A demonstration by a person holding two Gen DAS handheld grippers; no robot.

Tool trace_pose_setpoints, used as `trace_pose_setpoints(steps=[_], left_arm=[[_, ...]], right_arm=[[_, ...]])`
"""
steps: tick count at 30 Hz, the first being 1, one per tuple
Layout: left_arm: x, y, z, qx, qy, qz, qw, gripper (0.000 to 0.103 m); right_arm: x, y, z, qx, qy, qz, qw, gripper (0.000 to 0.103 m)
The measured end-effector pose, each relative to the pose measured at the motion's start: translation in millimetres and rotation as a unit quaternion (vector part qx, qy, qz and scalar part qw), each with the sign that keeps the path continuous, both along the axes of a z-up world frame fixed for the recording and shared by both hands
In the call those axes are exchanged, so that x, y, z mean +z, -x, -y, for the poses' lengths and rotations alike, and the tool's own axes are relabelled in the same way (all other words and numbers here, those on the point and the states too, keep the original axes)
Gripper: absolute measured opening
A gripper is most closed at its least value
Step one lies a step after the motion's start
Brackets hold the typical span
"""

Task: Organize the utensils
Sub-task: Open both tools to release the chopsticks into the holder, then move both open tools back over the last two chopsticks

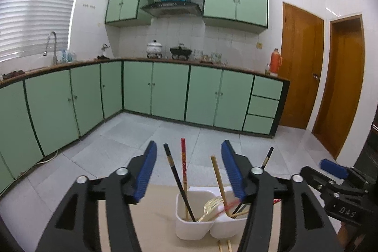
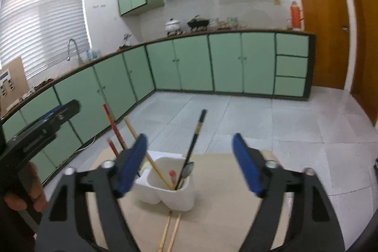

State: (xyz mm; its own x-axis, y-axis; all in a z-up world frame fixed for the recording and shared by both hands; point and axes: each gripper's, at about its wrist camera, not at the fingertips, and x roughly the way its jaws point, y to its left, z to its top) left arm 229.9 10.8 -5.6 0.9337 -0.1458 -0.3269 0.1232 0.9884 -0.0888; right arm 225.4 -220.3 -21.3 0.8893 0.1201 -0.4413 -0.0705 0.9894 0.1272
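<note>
A white two-compartment utensil holder [image 1: 189, 226] [image 2: 176, 197] stands on a beige table. It holds black, red and wooden chopsticks [image 1: 176, 178] [image 2: 195, 136], a gold fork [image 1: 209, 206] and a spoon [image 2: 188, 170]. Two wooden chopsticks [image 2: 171, 232] [image 1: 224, 246] lie on the table in front of the holder. My left gripper [image 1: 189, 171] is open and empty above the holder. My right gripper [image 2: 191, 164] is open and empty, also above the holder. Each gripper shows at the edge of the other's view.
The beige table [image 2: 224, 204] [image 1: 156, 209] ends just beyond the holder, with grey floor tiles past it. Green kitchen cabinets [image 1: 165, 89] and a counter with pots line the far walls. Wooden doors [image 1: 302, 67] stand at the right.
</note>
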Motion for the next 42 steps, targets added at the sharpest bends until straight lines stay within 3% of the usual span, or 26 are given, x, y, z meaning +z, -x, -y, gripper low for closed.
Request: trace_pose_setpoints(steps=[5, 11, 18, 23, 28, 36, 38, 39, 40, 42], left_arm=[[-7.5, 39.3, -5.4, 0.009, 0.000, 0.010, 0.9999, 0.076], [-41.1, 85.2, -5.8, 0.004, -0.011, -0.026, 0.9996, 0.086], [-93.2, 124.6, -14.0, 0.012, -0.024, -0.074, 0.9969, 0.087], [-125.9, 150.8, -14.8, 0.022, -0.043, -0.077, 0.9959, 0.088], [-147.1, 173.5, -16.4, 0.021, -0.047, -0.074, 0.9960, 0.091], [-168.5, 196.5, -26.9, 0.026, -0.053, -0.094, 0.9938, 0.091], [-173.5, 200.0, -29.7, 0.029, -0.052, -0.100, 0.9932, 0.091], [-174.7, 201.1, -30.2, 0.030, -0.053, -0.102, 0.9930, 0.091], [-176.4, 202.4, -30.4, 0.030, -0.054, -0.104, 0.9927, 0.091], [-178.4, 203.9, -31.0, 0.030, -0.057, -0.106, 0.9923, 0.091]], right_arm=[[-10.7, 32.9, 7.1, -0.027, 0.031, 0.008, 0.999, 0.095], [-42.0, 74.0, 11.4, -0.040, 0.037, -0.005, 0.999, 0.097], [-86.5, 116.0, 8.6, -0.047, 0.033, -0.029, 0.998, 0.097], [-109.2, 143.2, 6.0, -0.059, 0.018, -0.027, 0.998, 0.097], [-128.2, 170.5, 0.0, -0.069, 0.014, -0.013, 0.997, 0.097], [-155.3, 191.5, -22.1, -0.038, 0.027, -0.046, 0.998, 0.097], [-162.0, 195.2, -31.3, -0.027, 0.039, -0.053, 0.997, 0.085], [-165.5, 195.1, -35.6, -0.022, 0.045, -0.061, 0.997, 0.065], [-170.1, 194.9, -39.7, -0.016, 0.048, -0.070, 0.996, 0.057], [-178.3, 196.4, -46.8, -0.007, 0.046, -0.083, 0.995, 0.056]])
